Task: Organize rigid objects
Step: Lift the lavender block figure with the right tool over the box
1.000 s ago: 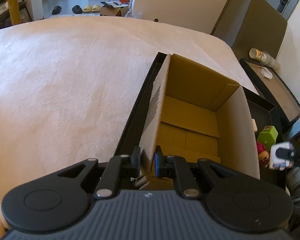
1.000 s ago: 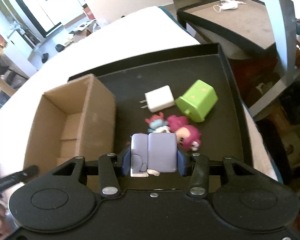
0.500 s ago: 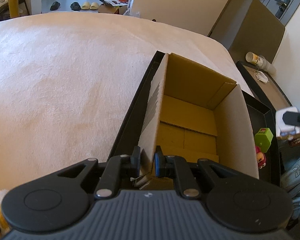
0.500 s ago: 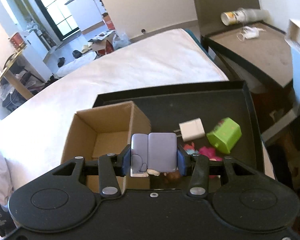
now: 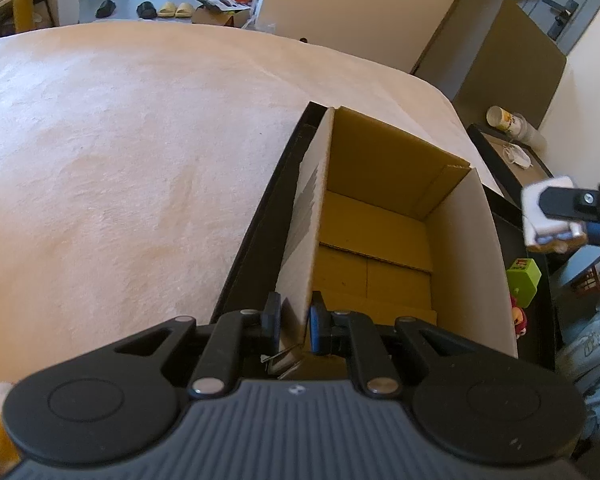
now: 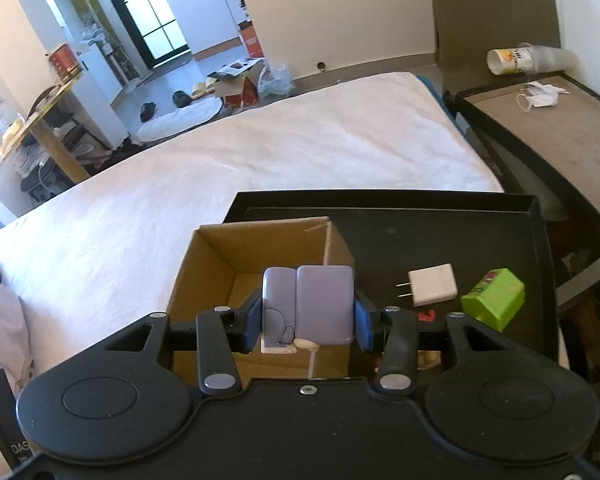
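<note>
An open cardboard box (image 5: 380, 216) (image 6: 260, 248) stands at the left end of a black tray (image 6: 420, 232) on a bed. My left gripper (image 5: 294, 320) is shut on the box's near left wall. My right gripper (image 6: 306, 320) is shut on a lavender block toy (image 6: 308, 300), held in the air above the box's near right corner. The same lavender toy (image 5: 548, 208) shows at the right edge of the left wrist view, higher than the box rim. A white plug adapter (image 6: 432, 284), a green cube toy (image 6: 494, 298) and a red figure (image 5: 518, 316) lie on the tray to the right.
The white bedspread (image 5: 120, 180) stretches left and beyond the tray. A dark side table (image 6: 560, 140) at the right carries stacked cups (image 6: 528, 58) and a face mask (image 6: 540, 94). Slippers and a small carton (image 6: 236, 88) lie on the far floor.
My right gripper has risen and swung left with the lavender toy, from over the toys on the tray to over the box. The left gripper stays clamped on the box wall.
</note>
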Motion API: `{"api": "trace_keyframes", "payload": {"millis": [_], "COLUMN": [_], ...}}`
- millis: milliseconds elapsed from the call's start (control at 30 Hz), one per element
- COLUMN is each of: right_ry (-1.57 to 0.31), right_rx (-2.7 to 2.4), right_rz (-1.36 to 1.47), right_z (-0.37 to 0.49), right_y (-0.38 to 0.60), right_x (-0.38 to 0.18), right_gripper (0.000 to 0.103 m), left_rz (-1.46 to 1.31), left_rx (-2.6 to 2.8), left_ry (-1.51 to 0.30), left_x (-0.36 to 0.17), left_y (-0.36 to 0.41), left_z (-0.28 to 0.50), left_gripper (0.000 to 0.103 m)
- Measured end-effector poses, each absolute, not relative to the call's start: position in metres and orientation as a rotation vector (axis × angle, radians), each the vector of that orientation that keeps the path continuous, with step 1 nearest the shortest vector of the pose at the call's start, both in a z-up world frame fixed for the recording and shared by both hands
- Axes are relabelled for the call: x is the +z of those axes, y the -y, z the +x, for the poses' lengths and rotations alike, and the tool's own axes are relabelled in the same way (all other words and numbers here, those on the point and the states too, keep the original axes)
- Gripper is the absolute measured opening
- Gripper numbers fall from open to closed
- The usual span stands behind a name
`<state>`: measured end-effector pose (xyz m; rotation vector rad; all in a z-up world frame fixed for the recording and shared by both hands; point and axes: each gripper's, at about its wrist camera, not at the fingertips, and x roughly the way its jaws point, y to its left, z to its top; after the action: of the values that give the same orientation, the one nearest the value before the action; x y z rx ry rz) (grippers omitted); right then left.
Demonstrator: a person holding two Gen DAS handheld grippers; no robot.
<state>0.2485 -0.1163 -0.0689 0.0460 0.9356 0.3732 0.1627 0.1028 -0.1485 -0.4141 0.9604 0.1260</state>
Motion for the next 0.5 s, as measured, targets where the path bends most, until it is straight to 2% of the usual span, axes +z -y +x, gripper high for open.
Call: {"api": "trace_keyframes", "payload": {"millis": [500], "right_ry": [-0.982], "right_rx": [0.432], "right_rz": [-0.016], "right_z": [0.254], "right_y": [0.074], "right_x": [-0.093], "right_gripper": [0.044], "left_rz": [-0.433], "left_rx": [0.13], "left_ry": [-0.961], "left_x": [-0.151], "left_y": [-0.105], "left_z": [0.164], "left_gripper": [0.013]}}
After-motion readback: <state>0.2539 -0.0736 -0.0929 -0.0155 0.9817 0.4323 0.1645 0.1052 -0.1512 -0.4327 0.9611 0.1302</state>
